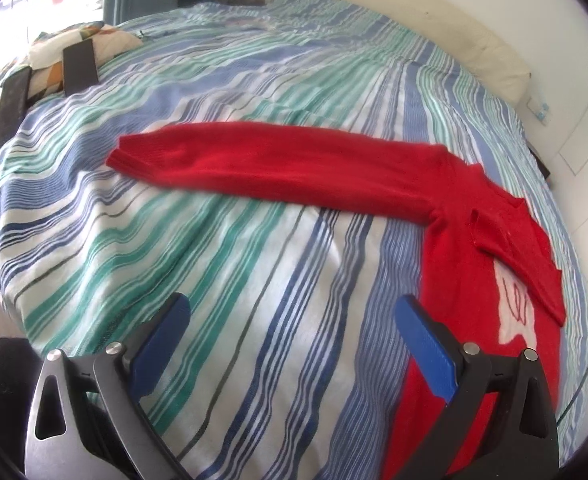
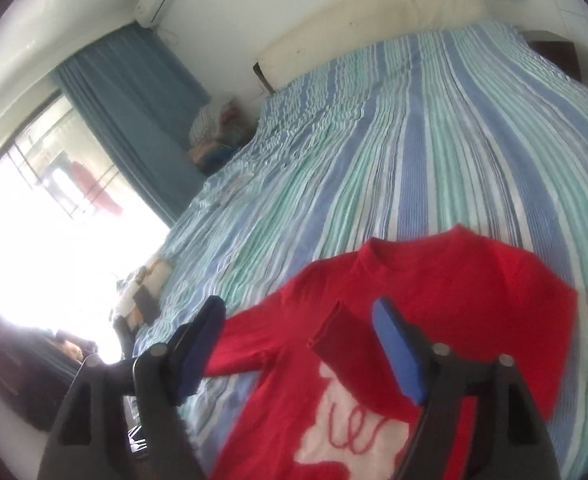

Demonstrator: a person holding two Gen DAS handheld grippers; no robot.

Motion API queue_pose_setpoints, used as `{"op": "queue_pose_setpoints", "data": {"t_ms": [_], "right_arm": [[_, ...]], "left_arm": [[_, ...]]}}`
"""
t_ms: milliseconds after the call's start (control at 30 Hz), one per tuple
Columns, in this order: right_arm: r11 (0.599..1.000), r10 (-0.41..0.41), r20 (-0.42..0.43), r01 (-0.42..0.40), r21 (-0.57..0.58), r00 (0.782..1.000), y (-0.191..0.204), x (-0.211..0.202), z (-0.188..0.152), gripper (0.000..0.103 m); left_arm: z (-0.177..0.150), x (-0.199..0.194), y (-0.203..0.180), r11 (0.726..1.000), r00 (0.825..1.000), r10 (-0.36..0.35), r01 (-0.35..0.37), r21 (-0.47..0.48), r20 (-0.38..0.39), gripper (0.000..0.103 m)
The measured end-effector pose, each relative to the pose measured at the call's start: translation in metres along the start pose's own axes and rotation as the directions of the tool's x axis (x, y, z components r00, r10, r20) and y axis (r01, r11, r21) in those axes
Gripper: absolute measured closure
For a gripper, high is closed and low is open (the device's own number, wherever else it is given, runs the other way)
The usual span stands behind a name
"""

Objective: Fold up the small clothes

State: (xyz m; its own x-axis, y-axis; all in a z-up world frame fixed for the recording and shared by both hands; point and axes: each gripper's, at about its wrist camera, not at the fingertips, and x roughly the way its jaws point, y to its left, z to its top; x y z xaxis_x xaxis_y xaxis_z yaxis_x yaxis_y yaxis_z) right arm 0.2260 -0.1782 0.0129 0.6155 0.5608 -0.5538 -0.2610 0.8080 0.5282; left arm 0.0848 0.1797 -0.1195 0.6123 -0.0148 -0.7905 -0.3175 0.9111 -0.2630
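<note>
A small red sweater (image 1: 474,248) with a white patch on its front lies flat on the striped bed cover (image 1: 230,264). One long sleeve (image 1: 278,164) stretches out to the left; the other sleeve (image 2: 342,332) is folded across the chest. My left gripper (image 1: 290,312) is open and empty, above the cover beside the sweater's left edge. My right gripper (image 2: 298,316) is open and empty, above the sweater (image 2: 434,292) near the folded sleeve's cuff. The sweater's lower part is hidden behind the fingers.
A patterned pillow (image 1: 82,40) with dark flat objects (image 1: 80,66) lies at the bed's left side. A cream headboard cushion (image 2: 374,12) runs along the far wall. A pile of clothes (image 2: 218,128) sits by the blue curtain (image 2: 134,112) and window.
</note>
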Motion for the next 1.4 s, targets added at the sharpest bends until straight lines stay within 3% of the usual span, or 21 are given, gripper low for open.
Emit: {"op": "queue_pose_setpoints", "data": {"t_ms": [133, 267, 333, 400, 467, 533, 667, 767, 900, 967, 1033, 1167, 1267, 1333, 1400], "right_arm": [[0.997, -0.064, -0.015, 0.065, 0.038, 0.998, -0.031, -0.013, -0.019, 0.027], [0.982, -0.093, -0.114, 0.11, 0.156, 0.989, -0.09, -0.016, -0.028, 0.027], [0.951, -0.117, -0.171, 0.16, 0.263, 0.978, -0.129, -0.011, -0.049, 0.027], [0.907, -0.194, -0.23, 0.263, 0.33, 0.954, -0.165, -0.007, -0.072, 0.027], [0.884, -0.254, -0.225, 0.32, 0.341, 0.941, -0.185, -0.017, -0.091, 0.049], [0.887, -0.299, -0.188, 0.345, 0.308, 0.936, -0.182, -0.035, -0.099, 0.047], [0.911, -0.38, -0.124, 0.394, 0.12, 0.916, -0.142, -0.08, -0.115, 0.039], [0.89, -0.455, -0.096, 0.457, -0.007, 0.885, -0.119, -0.106, -0.141, 0.03], [0.839, -0.544, -0.139, 0.54, -0.064, 0.828, -0.127, -0.116, -0.193, 0.03], [0.821, -0.566, -0.176, 0.569, -0.041, 0.805, -0.14, -0.116, -0.216, 0.029], [0.824, -0.562, -0.131, 0.567, -0.004, 0.816, -0.142, -0.124, -0.229, 0.028], [0.808, -0.588, -0.11, 0.589, -0.03, 0.801, -0.136, -0.124, -0.236, 0.022], [0.801, -0.598, -0.095, 0.597, -0.037, 0.796, -0.135, -0.121, -0.238, 0.018], [0.797, -0.604, -0.086, 0.603, -0.038, 0.792, -0.134, -0.118, -0.239, 0.016], [0.79, -0.613, -0.082, 0.611, -0.049, 0.786, -0.131, -0.112, -0.238, 0.014]], "left_arm": [[0.002, 0.006, -0.004, 1.0, 1.0, -0.021, 0.021, -0.004, -0.018, 0.001], [-0.002, 0.01, -0.016, 0.999, 1.0, -0.008, 0.009, 0.046, -0.028, 0.001], [-0.006, 0.009, -0.022, 0.996, 1.0, 0.014, -0.012, 0.086, -0.022, 0.001], [-0.009, 0.01, -0.026, 0.992, 0.999, 0.041, -0.038, 0.119, -0.022, 0.001], [-0.011, 0.013, -0.025, 0.99, 0.998, 0.055, -0.05, 0.13, -0.034, 0.001], [-0.011, 0.016, -0.023, 0.992, 0.998, 0.046, -0.04, 0.117, -0.05, 0.001], [-0.009, 0.022, -0.023, 0.995, 0.997, 0.029, -0.022, 0.096, -0.07, 0.001], [-0.013, 0.024, -0.027, 0.993, 0.996, 0.036, -0.027, 0.116, -0.082, 0.001], [-0.013, 0.022, -0.028, 0.992, 0.994, 0.02, -0.006, 0.129, -0.108, 0.001], [-0.001, 0.017, -0.019, 0.995, 0.994, -0.014, 0.025, 0.096, -0.111, 0.001], [0.02, 0.01, 0.0, 0.999, 0.996, -0.028, 0.031, 0.036, -0.082, 0.001], [0.073, 0.01, 0.056, 0.993, 0.997, 0.048, -0.053, -0.105, -0.056, 0.001], [0.098, 0.03, 0.112, 0.961, 0.987, 0.11, -0.135, -0.24, -0.113, 0.001], [0.106, 0.047, 0.142, 0.936, 0.979, 0.095, -0.149, -0.32, -0.178, 0.002], [0.109, 0.057, 0.155, 0.924, 0.977, 0.038, -0.114, -0.364, -0.209, 0.004]]}}
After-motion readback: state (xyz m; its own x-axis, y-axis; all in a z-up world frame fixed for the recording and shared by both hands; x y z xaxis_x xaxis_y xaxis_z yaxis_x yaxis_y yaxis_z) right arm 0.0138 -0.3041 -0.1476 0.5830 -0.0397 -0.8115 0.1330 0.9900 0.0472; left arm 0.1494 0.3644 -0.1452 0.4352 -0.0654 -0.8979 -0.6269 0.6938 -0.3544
